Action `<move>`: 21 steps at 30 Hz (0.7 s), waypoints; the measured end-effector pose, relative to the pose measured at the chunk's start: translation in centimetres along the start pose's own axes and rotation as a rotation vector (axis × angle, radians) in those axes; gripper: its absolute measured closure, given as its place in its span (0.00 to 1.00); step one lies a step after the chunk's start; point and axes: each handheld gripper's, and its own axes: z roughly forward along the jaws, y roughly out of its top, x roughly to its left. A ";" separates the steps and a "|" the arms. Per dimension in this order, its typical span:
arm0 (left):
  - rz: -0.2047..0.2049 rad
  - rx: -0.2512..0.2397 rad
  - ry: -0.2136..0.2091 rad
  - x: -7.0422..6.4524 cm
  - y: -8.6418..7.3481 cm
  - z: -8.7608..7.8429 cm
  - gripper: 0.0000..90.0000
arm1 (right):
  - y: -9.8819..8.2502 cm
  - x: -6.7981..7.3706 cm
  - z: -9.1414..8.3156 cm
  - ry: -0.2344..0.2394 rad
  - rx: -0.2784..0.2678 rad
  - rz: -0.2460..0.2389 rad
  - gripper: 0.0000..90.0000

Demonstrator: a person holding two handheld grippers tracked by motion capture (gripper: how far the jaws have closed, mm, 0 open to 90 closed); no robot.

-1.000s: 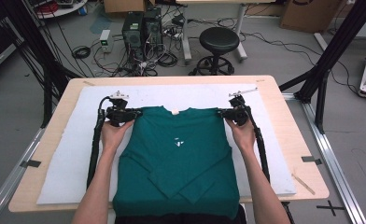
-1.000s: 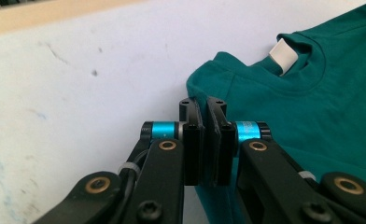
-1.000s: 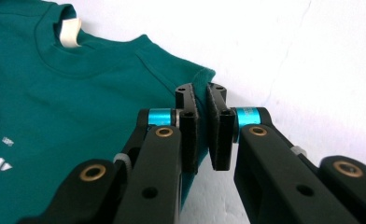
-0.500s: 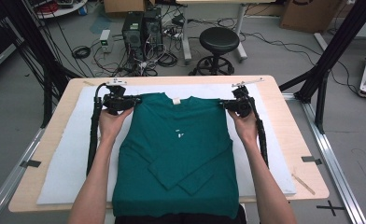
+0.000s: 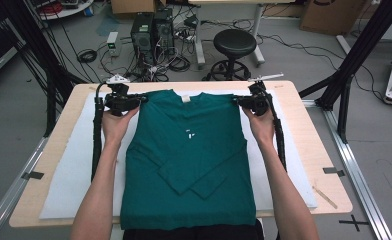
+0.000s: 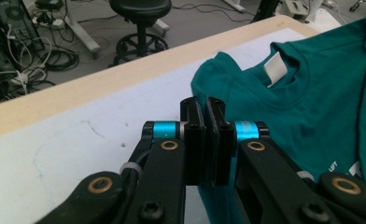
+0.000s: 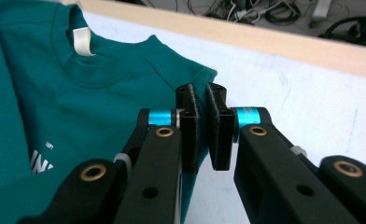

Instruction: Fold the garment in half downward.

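A white mat (image 5: 74, 165) covers the wooden table (image 5: 59, 115); a green shirt (image 5: 189, 165) lies flat between both grippers; the left gripper (image 5: 140, 99) and right gripper (image 5: 238, 100) each pinch a shoulder, jaws nearly shut on cloth; the step looks like straightening; next likely calls for an even pull before folding.

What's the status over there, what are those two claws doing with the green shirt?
Left gripper shut on shirt at one shoulder. Right gripper shut on the other shoulder. Shirt flat on white mat, sleeves folded in. Nothing in the way.
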 end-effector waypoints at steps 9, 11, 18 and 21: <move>0.038 -0.046 -0.006 -0.5 1.7 -0.9 0.96 | 1.3 0.1 -1.3 0.026 -0.062 0.006 0.95; 0.042 -0.059 -0.009 -0.7 2.0 -1.2 0.96 | 1.4 0.1 -1.5 0.030 -0.078 0.008 0.95; 0.041 -0.093 -0.010 -0.6 2.3 -2.0 0.96 | 1.5 0.2 -2.0 0.032 -0.111 0.004 0.95; 0.053 -0.103 -0.005 -0.6 2.3 -2.2 0.96 | 1.5 0.3 -2.2 0.027 -0.130 -0.011 0.95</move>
